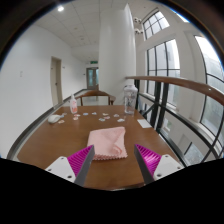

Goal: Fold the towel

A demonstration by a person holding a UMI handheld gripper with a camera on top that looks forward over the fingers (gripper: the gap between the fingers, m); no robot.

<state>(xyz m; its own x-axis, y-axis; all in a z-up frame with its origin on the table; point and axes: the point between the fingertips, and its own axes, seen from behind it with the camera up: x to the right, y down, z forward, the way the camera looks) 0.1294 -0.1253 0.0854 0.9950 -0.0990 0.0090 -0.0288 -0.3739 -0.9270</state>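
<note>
Nearest me, my gripper (pixel 113 163) holds its two magenta pads (pixel 80 160) apart at lower centre, clamped on nothing. Between and just beyond them lies one pink towel (pixel 108 141), folded, on the brown table (pixel 50 150). Further back, left to right: a small white dish (pixel 54 118), a pink bottle (pixel 74 104), scattered small pieces, one clear jar (pixel 130 97). No writing legible.

Daylight pours in through the tall windows (pixel 165 55) beside the bench (pixel 60 145), washing their panes nearly white. A ceiling lamp (pixel 60 8) above the bench glows as a small hot spot. The bench top carries a soft sheen facing the windows. Straight lines bow strongly outward away from the bench, and distant items look soft.
</note>
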